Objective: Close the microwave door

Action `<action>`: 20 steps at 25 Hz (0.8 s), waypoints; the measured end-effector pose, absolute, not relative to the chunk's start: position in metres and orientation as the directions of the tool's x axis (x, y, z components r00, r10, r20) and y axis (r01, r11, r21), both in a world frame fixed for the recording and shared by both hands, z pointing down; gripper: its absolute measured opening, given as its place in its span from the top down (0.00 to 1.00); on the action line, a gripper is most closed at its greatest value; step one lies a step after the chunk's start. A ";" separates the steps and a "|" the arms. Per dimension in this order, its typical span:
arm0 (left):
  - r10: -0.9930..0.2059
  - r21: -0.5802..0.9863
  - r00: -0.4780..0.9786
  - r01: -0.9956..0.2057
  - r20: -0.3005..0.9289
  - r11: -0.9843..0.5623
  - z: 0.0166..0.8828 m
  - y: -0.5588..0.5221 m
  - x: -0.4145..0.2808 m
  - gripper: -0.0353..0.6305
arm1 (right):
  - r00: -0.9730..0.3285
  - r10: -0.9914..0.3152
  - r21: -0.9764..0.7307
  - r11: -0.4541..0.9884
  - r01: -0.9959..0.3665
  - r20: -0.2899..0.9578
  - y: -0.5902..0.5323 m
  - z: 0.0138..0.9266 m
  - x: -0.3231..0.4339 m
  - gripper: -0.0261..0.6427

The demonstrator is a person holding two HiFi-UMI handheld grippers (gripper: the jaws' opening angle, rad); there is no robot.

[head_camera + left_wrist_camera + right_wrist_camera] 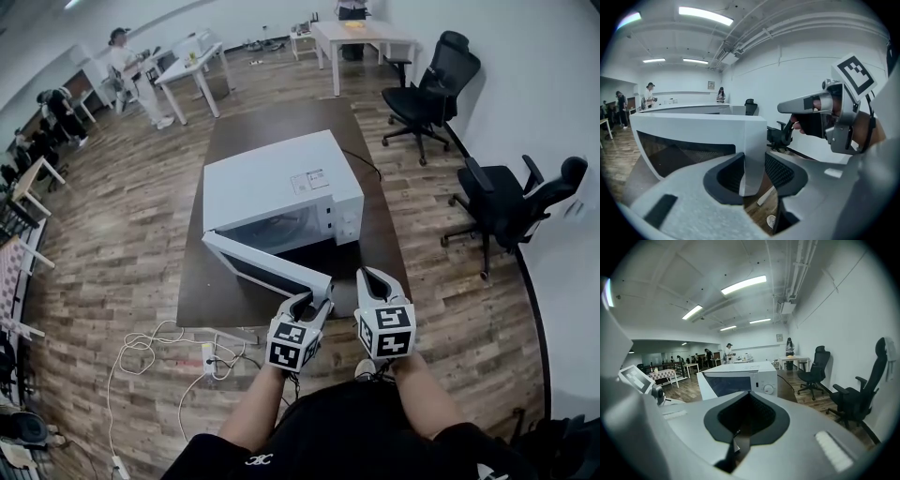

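Observation:
A white microwave [281,183] stands on a dark brown table [272,127]. Its door [262,267] is swung wide open toward me, with the dark window facing left. My left gripper [317,302] is at the door's free end, and in the left gripper view the door's white edge [752,140] sits between the two black pads, which rest against both its faces. My right gripper [370,277] hovers just right of the door end, over the table's near edge, its jaws shut and holding nothing. In the right gripper view the microwave [759,378] lies straight ahead past the shut gripper [746,420].
Two black office chairs [431,84] [511,202] stand to the right by the white wall. White cables and a power strip [169,352] lie on the wood floor left of me. Other white desks [361,37] and people [122,56] are far back.

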State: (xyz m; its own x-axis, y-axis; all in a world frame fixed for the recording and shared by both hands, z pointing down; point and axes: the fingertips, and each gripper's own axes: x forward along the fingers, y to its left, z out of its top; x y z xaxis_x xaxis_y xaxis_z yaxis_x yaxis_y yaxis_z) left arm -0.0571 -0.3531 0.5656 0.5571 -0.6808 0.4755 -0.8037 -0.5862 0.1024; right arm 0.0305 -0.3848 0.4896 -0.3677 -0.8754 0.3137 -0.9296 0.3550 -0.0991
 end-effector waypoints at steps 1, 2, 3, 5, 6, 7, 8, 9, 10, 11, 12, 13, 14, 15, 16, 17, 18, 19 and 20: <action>-0.685 0.104 0.552 -0.809 0.475 -0.579 0.566 -0.358 -0.055 0.72 | -0.370 -0.874 -0.098 0.358 -0.929 0.314 -0.389 0.490 0.034 0.95; -0.690 0.106 0.547 -0.813 0.475 -0.572 0.566 -0.362 -0.052 0.72 | -0.372 -0.873 -0.096 0.361 -0.928 0.314 -0.393 0.490 0.038 0.95; -0.694 0.108 0.542 -0.818 0.474 -0.565 0.567 -0.367 -0.049 0.72 | -0.375 -0.872 -0.096 0.363 -0.927 0.314 -0.396 0.491 0.043 0.95; -0.703 0.113 0.533 -0.826 0.471 -0.552 0.567 -0.377 -0.045 0.72 | -0.381 -0.870 -0.096 0.369 -0.924 0.313 -0.404 0.491 0.051 0.95; -0.707 0.114 0.528 -0.831 0.470 -0.544 0.567 -0.382 -0.043 0.72 | -0.384 -0.869 -0.098 0.373 -0.923 0.313 -0.407 0.491 0.055 0.95; -0.712 0.115 0.521 -0.836 0.470 -0.536 0.566 -0.387 -0.041 0.72 | -0.388 -0.867 -0.099 0.377 -0.921 0.313 -0.410 0.492 0.058 0.95; -0.718 0.115 0.514 -0.842 0.469 -0.527 0.566 -0.392 -0.039 0.72 | -0.392 -0.865 -0.100 0.381 -0.919 0.314 -0.414 0.492 0.062 0.95; -0.725 0.115 0.506 -0.848 0.468 -0.518 0.565 -0.397 -0.037 0.72 | -0.396 -0.862 -0.100 0.385 -0.917 0.316 -0.417 0.493 0.065 0.95; -0.732 0.115 0.498 -0.854 0.466 -0.507 0.565 -0.402 -0.036 0.72 | -0.400 -0.859 -0.100 0.390 -0.916 0.318 -0.420 0.494 0.068 0.95; -0.738 0.116 0.490 -0.860 0.464 -0.497 0.565 -0.407 -0.034 0.72 | -0.405 -0.856 -0.100 0.395 -0.913 0.320 -0.423 0.495 0.071 0.95; -0.744 0.117 0.482 -0.865 0.462 -0.487 0.565 -0.413 -0.032 0.72 | -0.411 -0.854 -0.100 0.401 -0.911 0.320 -0.426 0.495 0.074 0.95; -0.750 0.118 0.474 -0.871 0.461 -0.477 0.565 -0.418 -0.031 0.72 | -0.417 -0.851 -0.100 0.407 -0.908 0.319 -0.429 0.496 0.076 0.95; -0.756 0.118 0.465 -0.877 0.461 -0.466 0.565 -0.423 -0.030 0.72 | -0.423 -0.849 -0.100 0.413 -0.905 0.318 -0.432 0.496 0.078 0.95; -0.762 0.119 0.455 -0.882 0.460 -0.455 0.565 -0.427 -0.028 0.72 | -0.428 -0.846 -0.100 0.420 -0.902 0.317 -0.435 0.496 0.080 0.95; -0.768 0.119 0.446 -0.888 0.460 -0.444 0.565 -0.432 -0.027 0.72 | -0.434 -0.843 -0.101 0.425 -0.900 0.318 -0.438 0.496 0.082 0.95; -0.773 0.120 0.437 -0.893 0.460 -0.434 0.565 -0.436 -0.026 0.72 | -0.438 -0.841 -0.102 0.429 -0.897 0.318 -0.440 0.497 0.084 0.95; -0.778 0.121 0.430 -0.897 0.459 -0.424 0.564 -0.440 -0.025 0.72 | -0.443 -0.838 -0.103 0.434 -0.895 0.319 -0.443 0.497 0.085 0.95; -0.782 0.122 0.423 -0.901 0.458 -0.416 0.564 -0.445 -0.024 0.72 | -0.447 -0.835 -0.104 0.438 -0.893 0.320 -0.445 0.497 0.087 0.95; -0.786 0.124 0.416 -0.905 0.457 -0.407 0.564 -0.449 -0.023 0.72 | -0.452 -0.833 -0.105 0.443 -0.890 0.320 -0.448 0.498 0.088 0.95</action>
